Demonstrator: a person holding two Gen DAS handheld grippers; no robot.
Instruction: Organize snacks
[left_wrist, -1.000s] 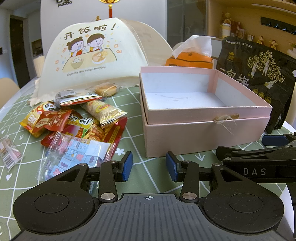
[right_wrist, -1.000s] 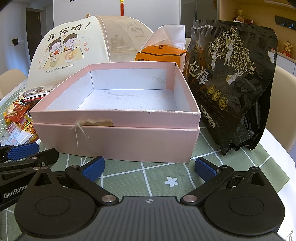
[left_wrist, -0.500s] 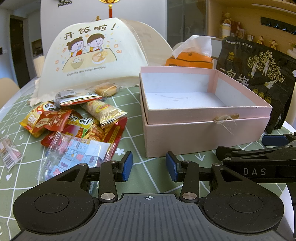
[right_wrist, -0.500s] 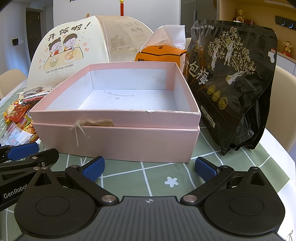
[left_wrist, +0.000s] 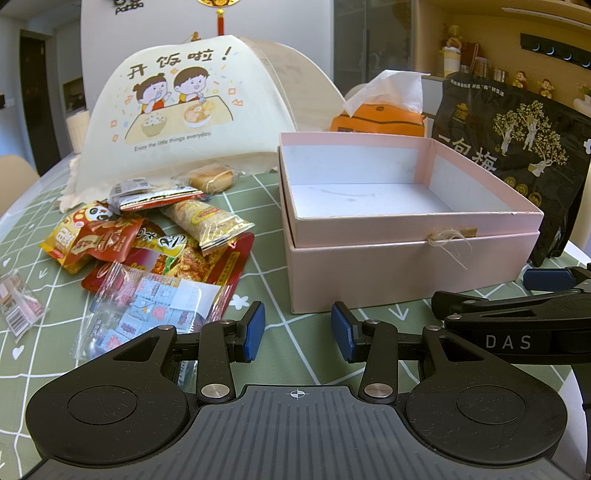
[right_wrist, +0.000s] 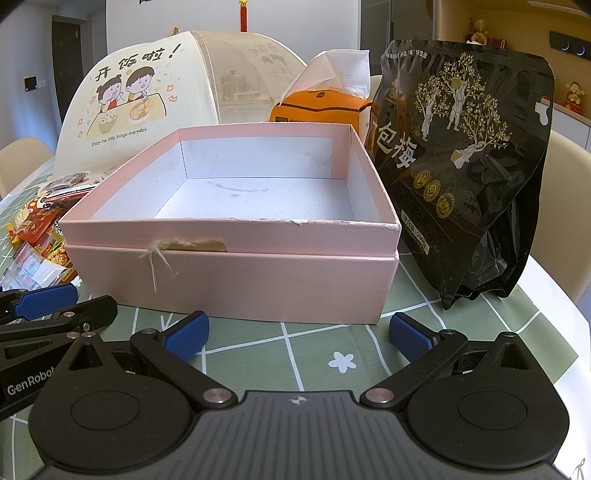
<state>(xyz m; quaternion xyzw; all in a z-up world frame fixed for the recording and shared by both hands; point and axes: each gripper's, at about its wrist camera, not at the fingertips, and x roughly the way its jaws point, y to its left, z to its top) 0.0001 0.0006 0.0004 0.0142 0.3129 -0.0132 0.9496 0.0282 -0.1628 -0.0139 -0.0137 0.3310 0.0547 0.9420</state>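
Two claws were found low over the desk, both pointing at the pink box. Left claw: jaws part-open with a moderate gap, nothing between the blue pads. Right claw: jaws spread wide, nothing between them, bare green checked cloth beneath. Neither claw touched any item.

The pink box stood directly ahead of the right claw and ahead and slightly right of the left claw. It was open at the top, seated in a deeper pink base, with its white interior bare. A frayed twine tab hung at the near wall.

The snacks lay in a loose pile ahead and to the left of the left claw, well apart from the box interior. A clear bag of small wrapped sweets lay nearest, just beside the left finger. Beyond it were red and yellow packets, a clear-wrapped bar and a wrapped pastry. One small clear packet lay apart at the far left.

A large black plum bag stood upright to the right of the box, just beside it. An orange tissue box and a cream food cover stood behind.
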